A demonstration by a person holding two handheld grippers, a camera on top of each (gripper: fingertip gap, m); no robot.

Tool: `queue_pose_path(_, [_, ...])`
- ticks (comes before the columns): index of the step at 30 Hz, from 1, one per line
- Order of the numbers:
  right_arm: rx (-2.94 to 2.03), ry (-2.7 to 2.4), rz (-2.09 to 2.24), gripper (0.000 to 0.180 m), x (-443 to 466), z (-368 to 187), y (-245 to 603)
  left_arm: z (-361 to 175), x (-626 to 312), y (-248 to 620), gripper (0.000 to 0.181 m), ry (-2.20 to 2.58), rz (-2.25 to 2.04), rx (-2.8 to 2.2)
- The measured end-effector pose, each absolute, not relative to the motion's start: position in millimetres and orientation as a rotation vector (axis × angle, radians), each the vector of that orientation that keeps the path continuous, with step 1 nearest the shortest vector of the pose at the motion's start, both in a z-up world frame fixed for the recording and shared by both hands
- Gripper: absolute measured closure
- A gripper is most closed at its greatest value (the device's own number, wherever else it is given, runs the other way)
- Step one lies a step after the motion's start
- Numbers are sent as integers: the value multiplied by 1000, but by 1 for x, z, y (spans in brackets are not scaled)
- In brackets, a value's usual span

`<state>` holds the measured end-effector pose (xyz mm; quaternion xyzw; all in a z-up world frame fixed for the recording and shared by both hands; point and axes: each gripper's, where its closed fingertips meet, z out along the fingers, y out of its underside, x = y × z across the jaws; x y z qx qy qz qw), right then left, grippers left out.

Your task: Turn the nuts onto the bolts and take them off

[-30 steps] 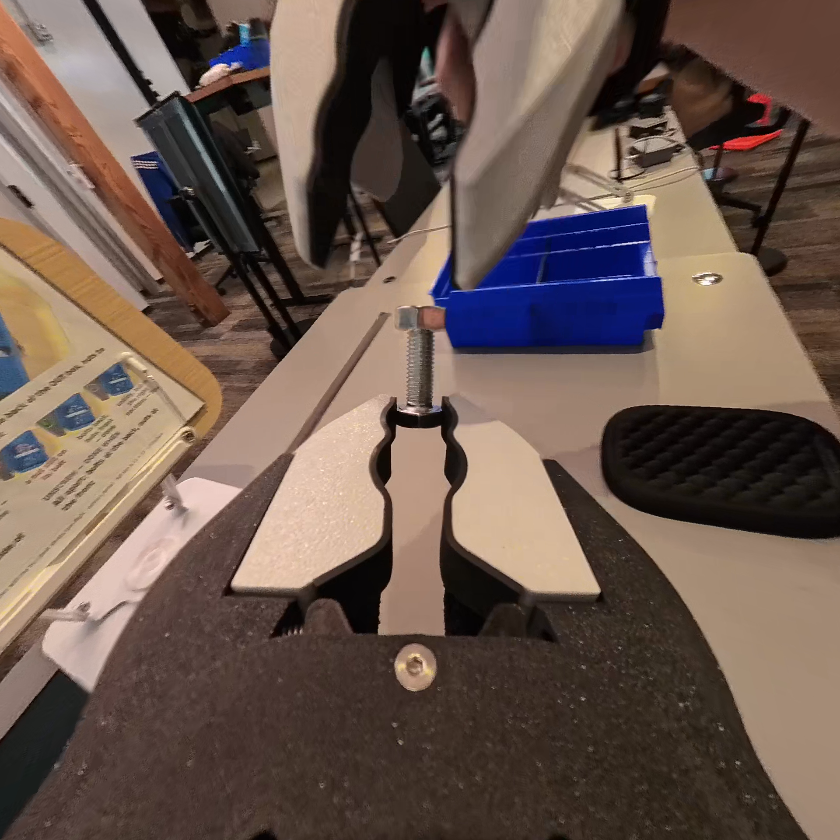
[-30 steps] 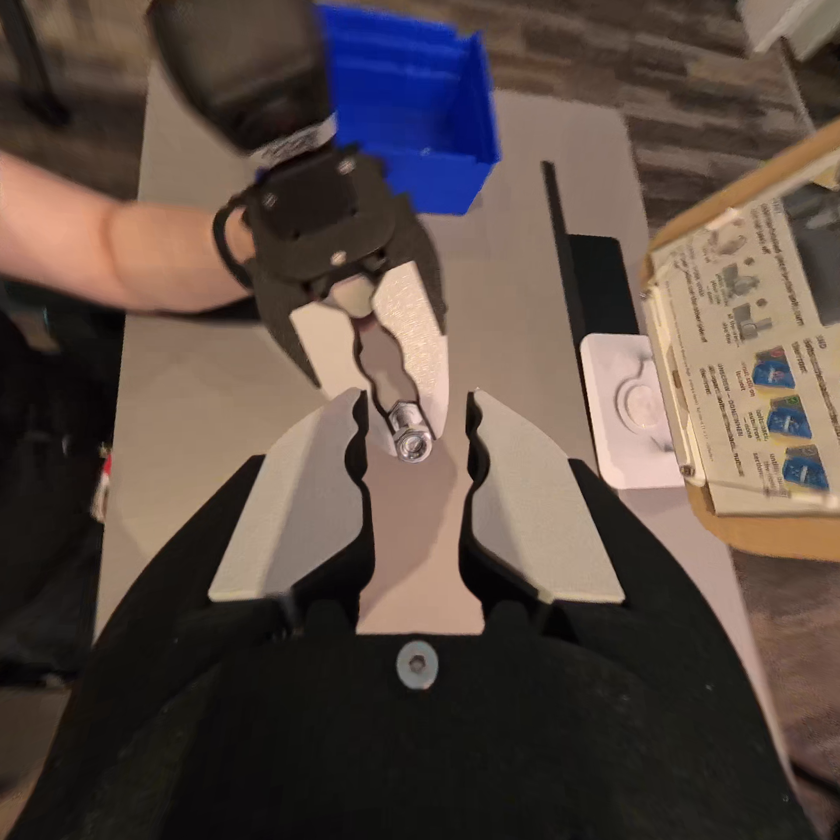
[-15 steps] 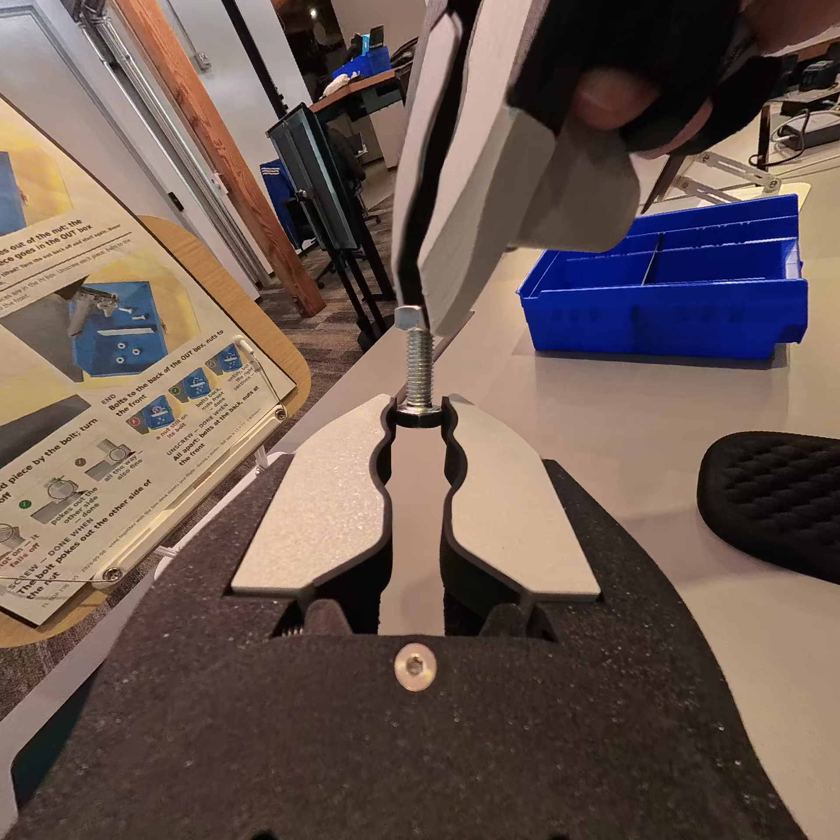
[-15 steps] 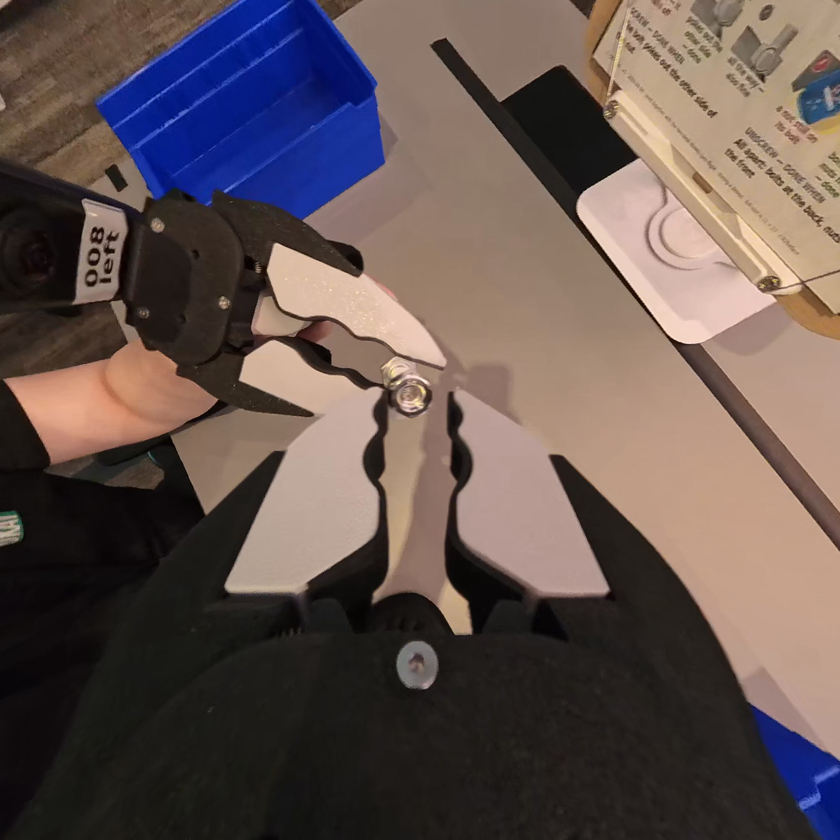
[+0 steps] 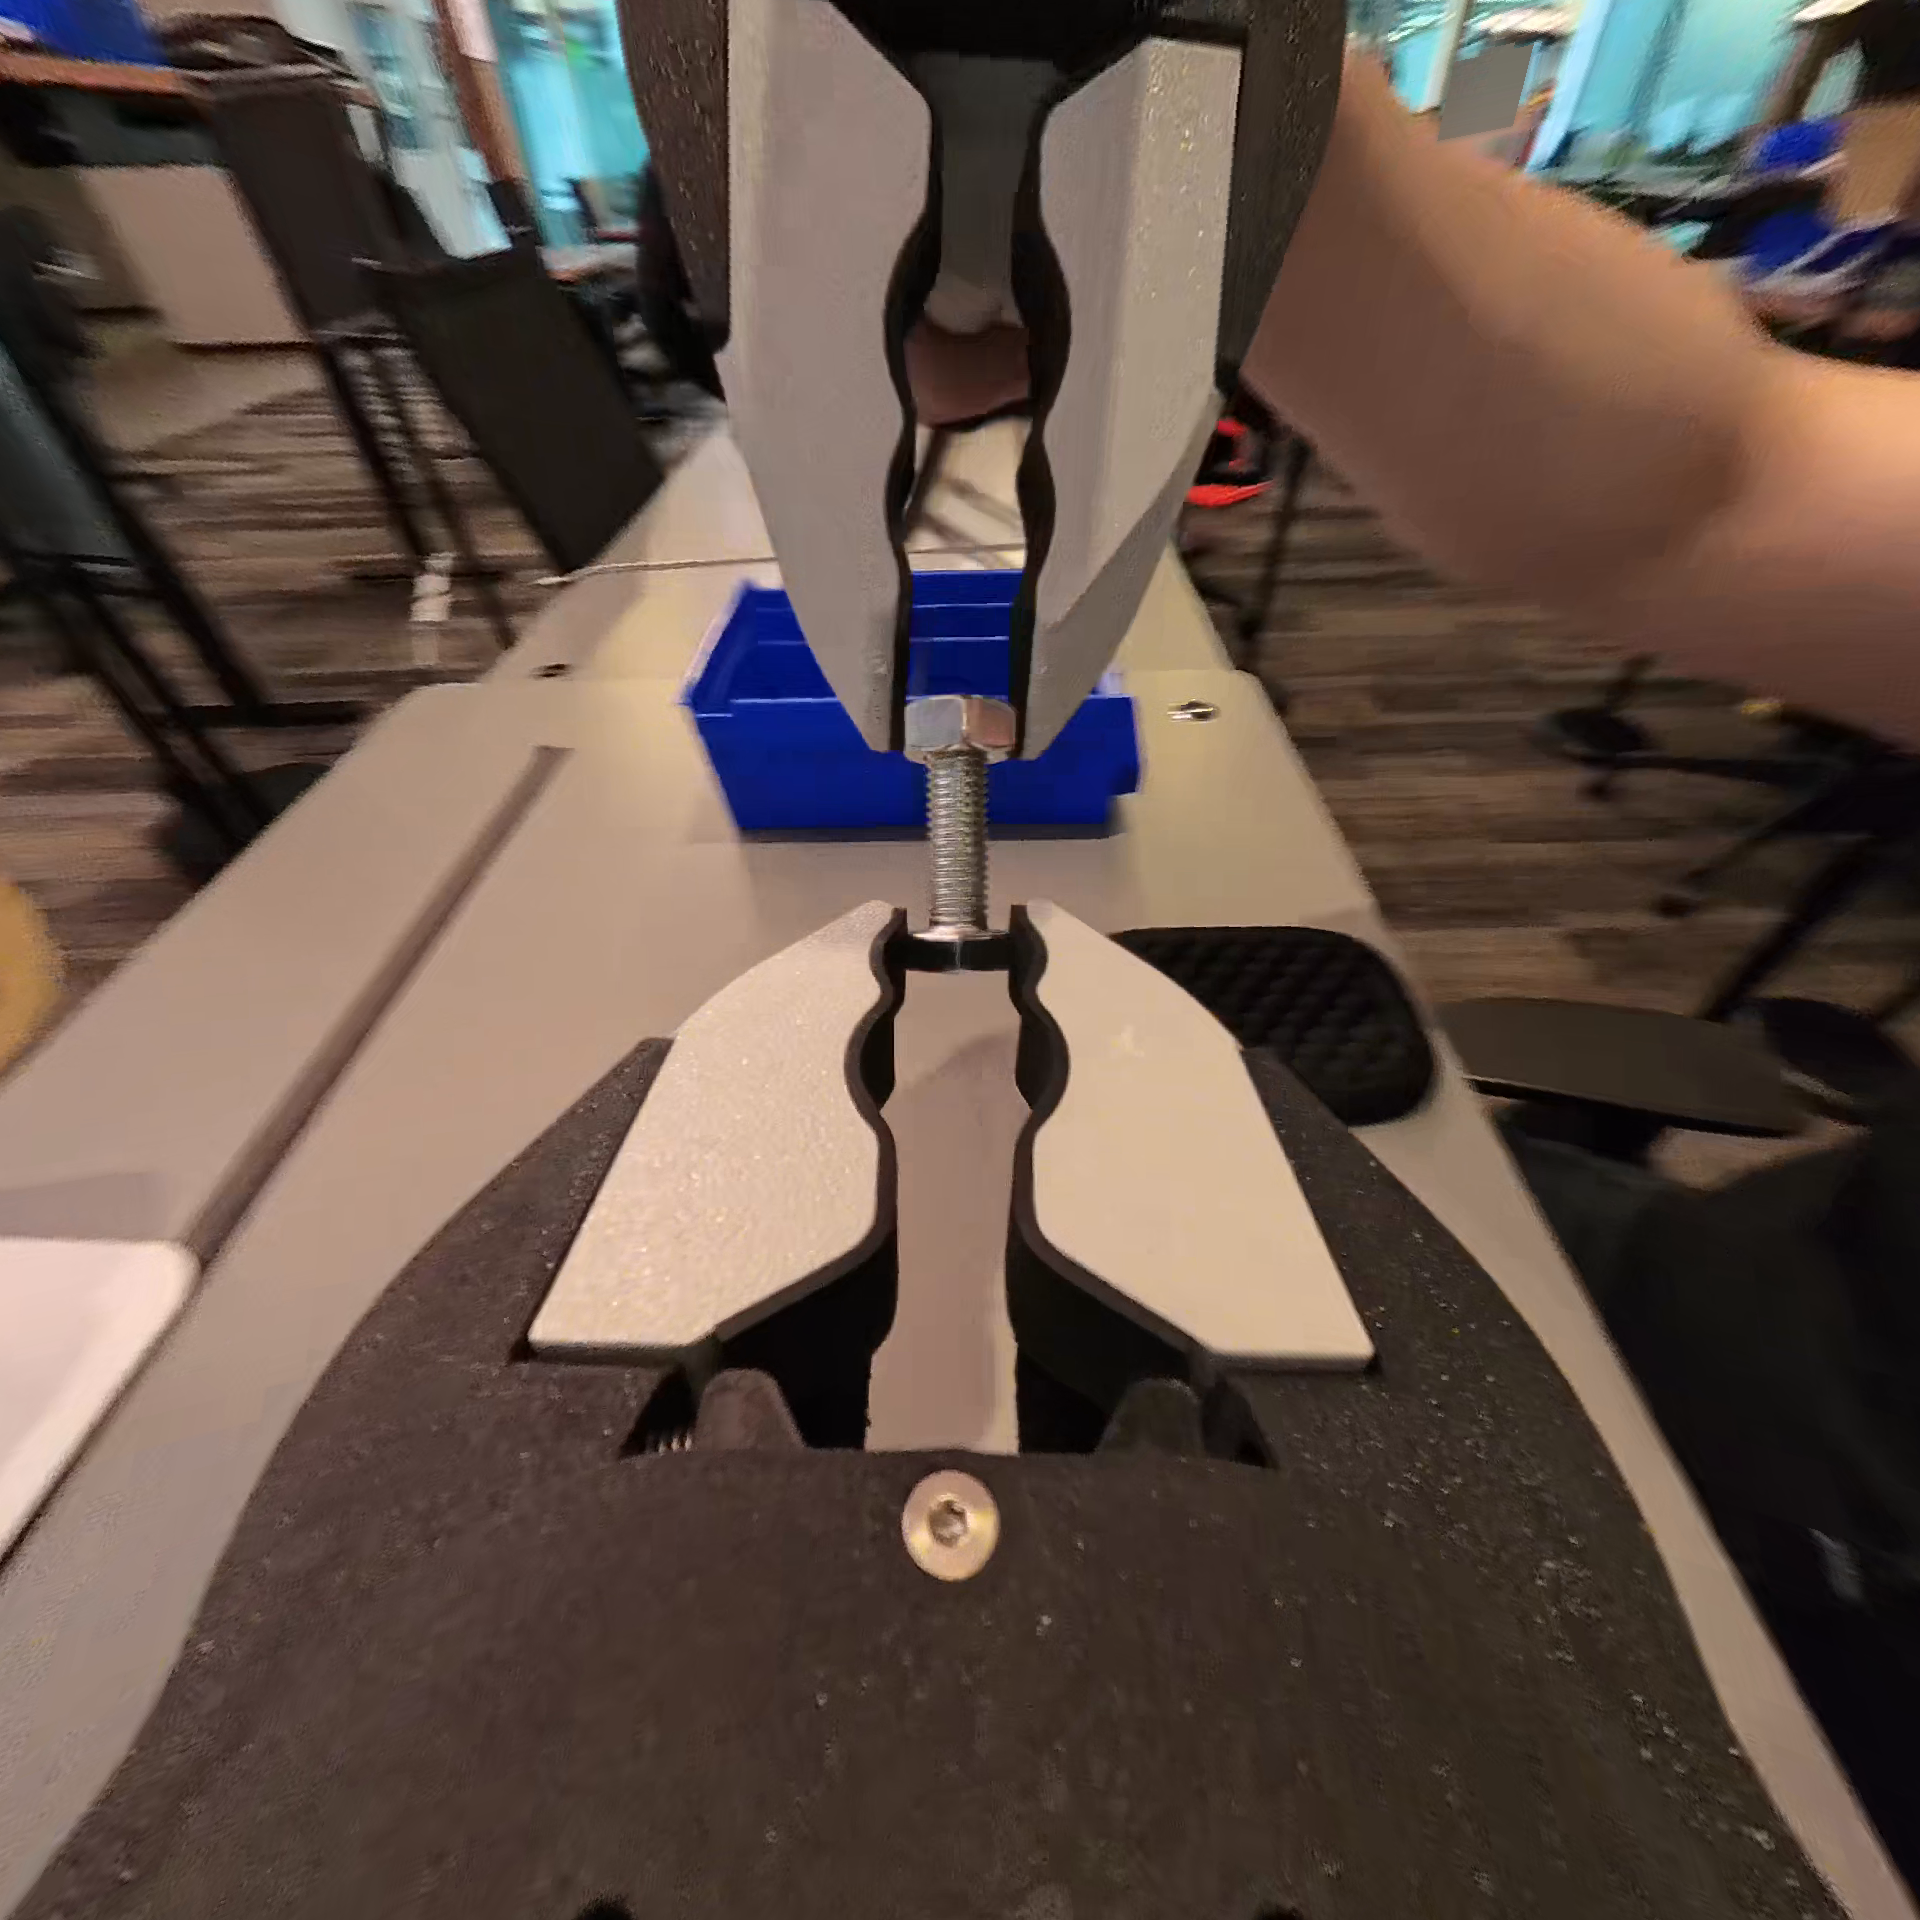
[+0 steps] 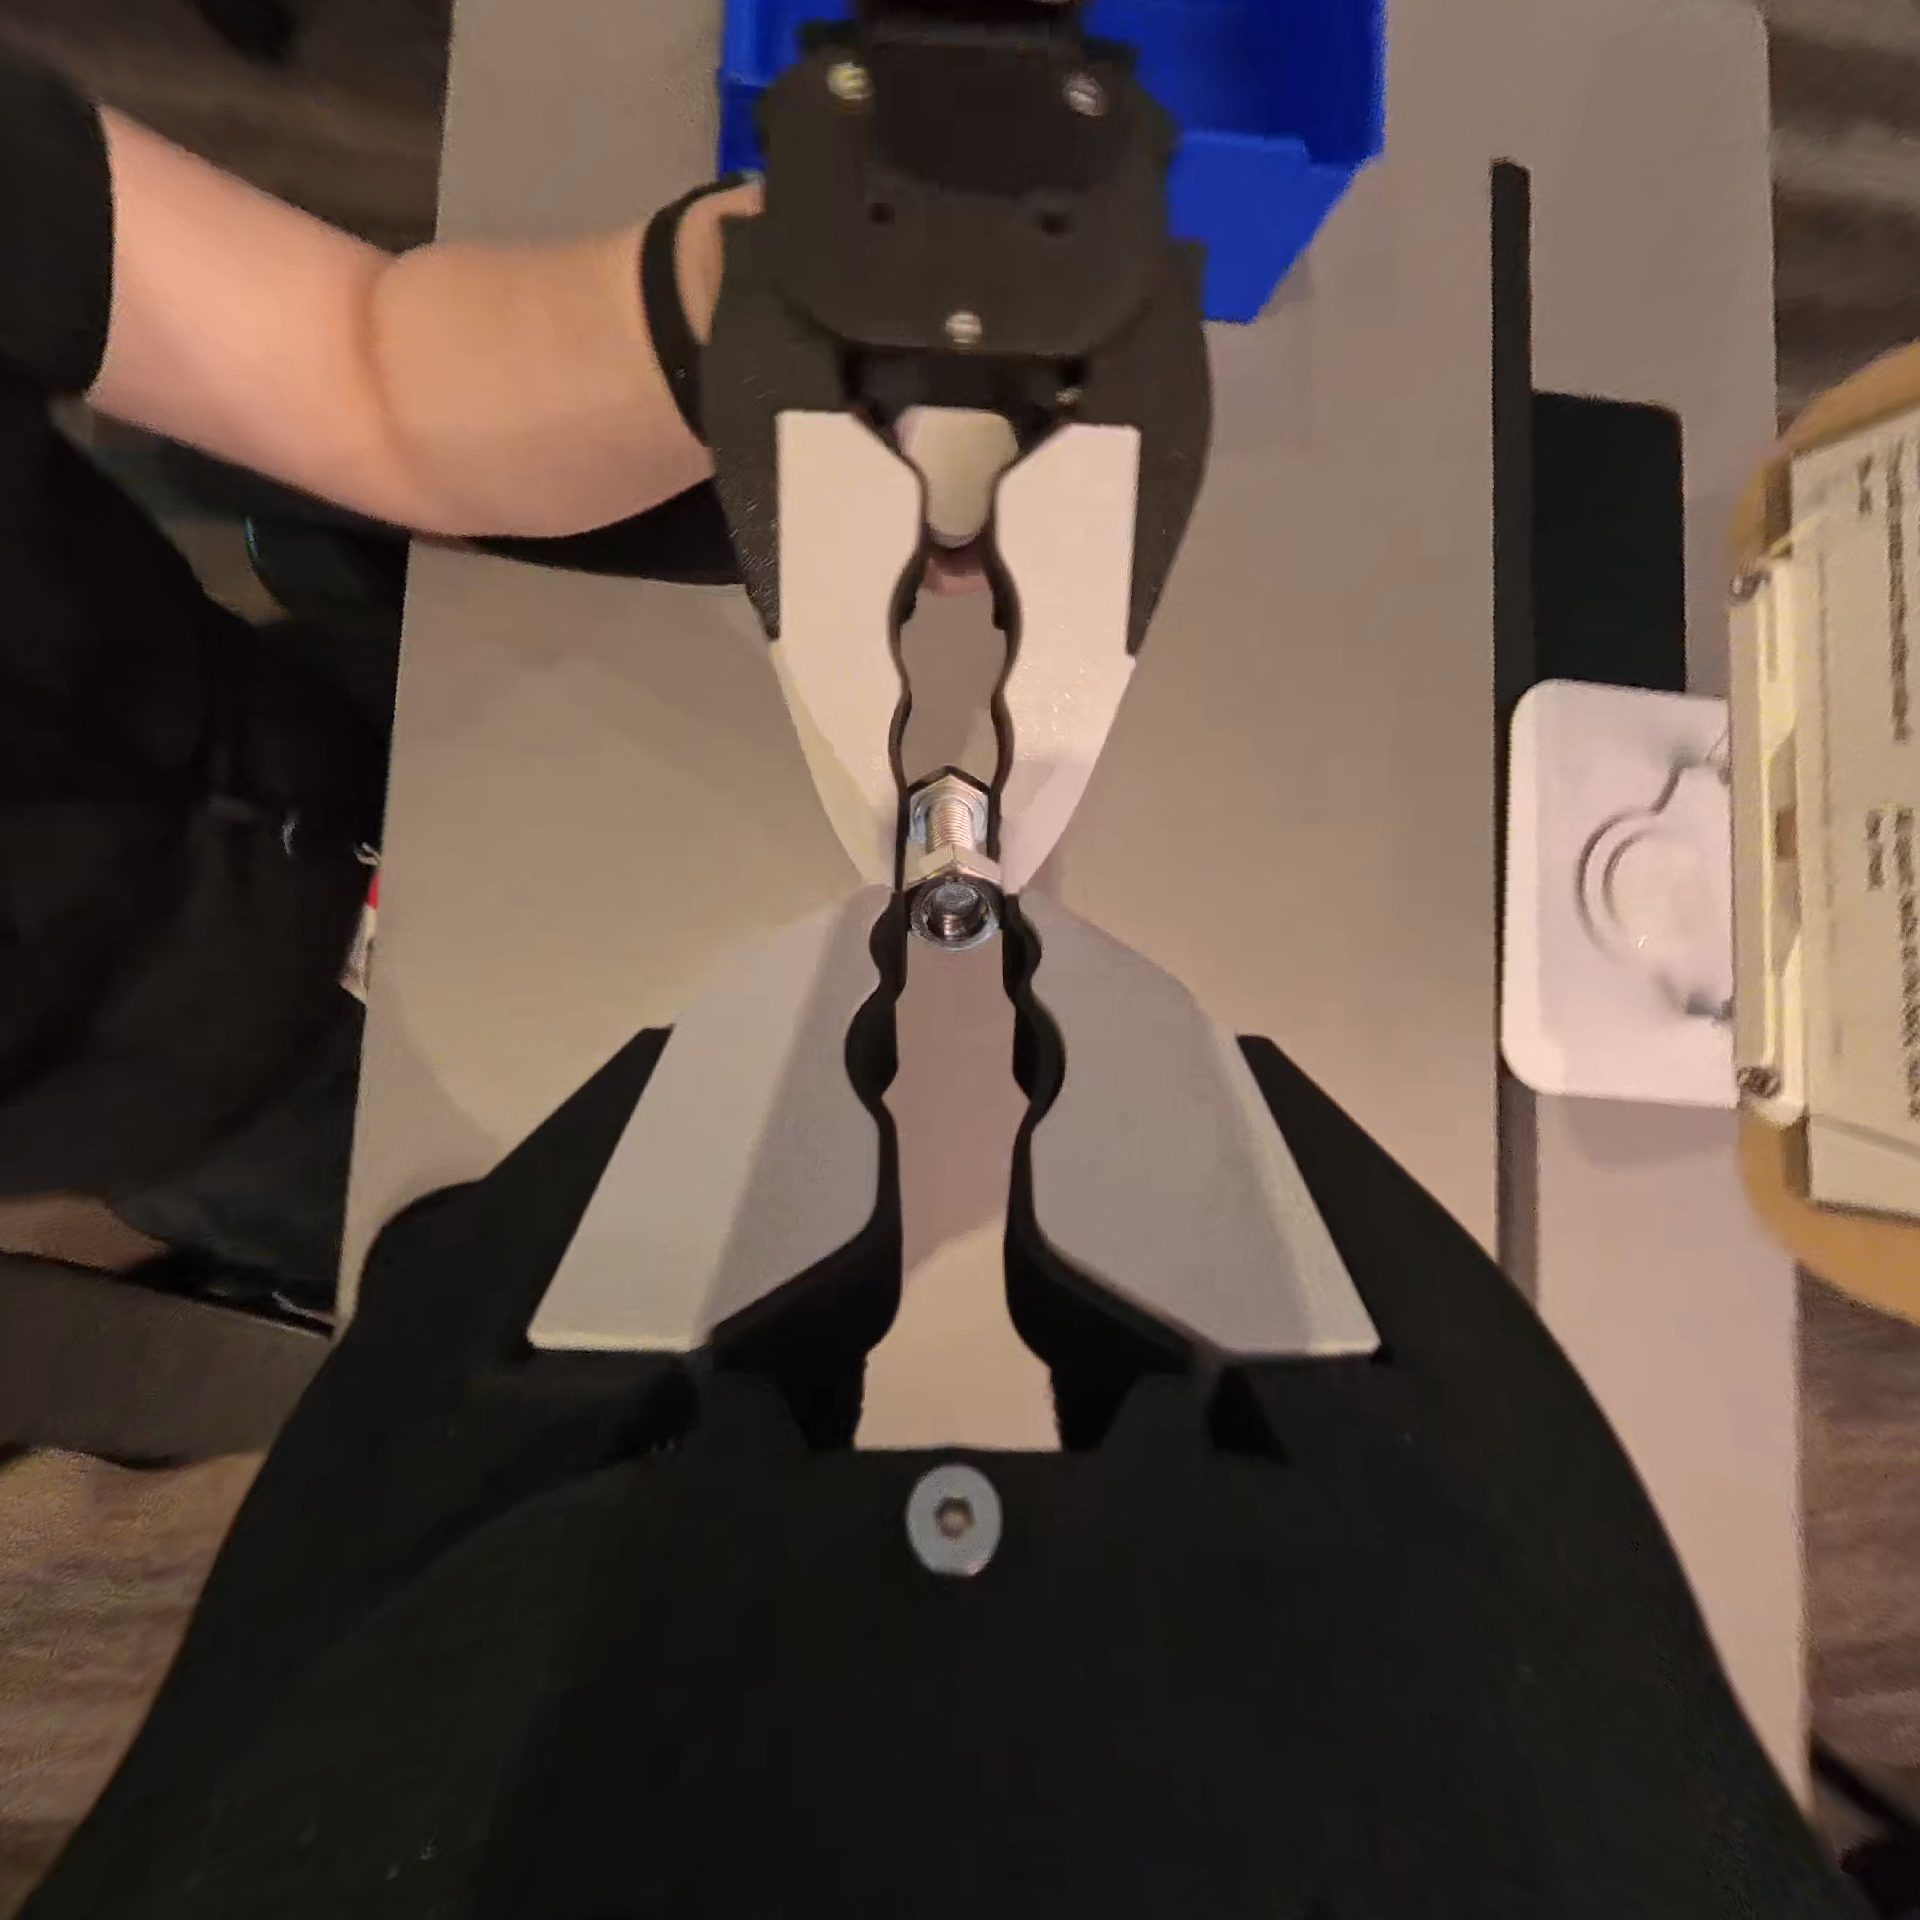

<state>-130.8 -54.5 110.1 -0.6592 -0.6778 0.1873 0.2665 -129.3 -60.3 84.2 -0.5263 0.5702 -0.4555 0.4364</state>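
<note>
Bolt (image 5: 957, 831) upright — left fingers (image 5: 727, 1132) clamp nut (image 5: 957, 951), right fingers (image 5: 831, 416) clamp head.

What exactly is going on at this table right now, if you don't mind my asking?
A person is working a bolt with two handheld grippers above a grey table. The left gripper is clamped on the nut at the bolt's lower end, and the right gripper grips the hex head from above. A blue bin sits behind them.
</note>
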Motion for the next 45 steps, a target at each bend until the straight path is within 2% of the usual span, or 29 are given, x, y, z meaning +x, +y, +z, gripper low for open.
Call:
queue_pose_path(7, [-1512,-2075,255,163,-139,103,-80,76,-138,-92,163,1589,-1426,-1255])
queue_pose_path(19, [-1271,-2236,28,163,-160,99,-114,71,-161,-127,162,1787,-1669,-1070])
queue_pose_path(45, [-1088,-2275,-3,163,-182,98,-133,72,-186,-150,163,1908,-1986,-928])
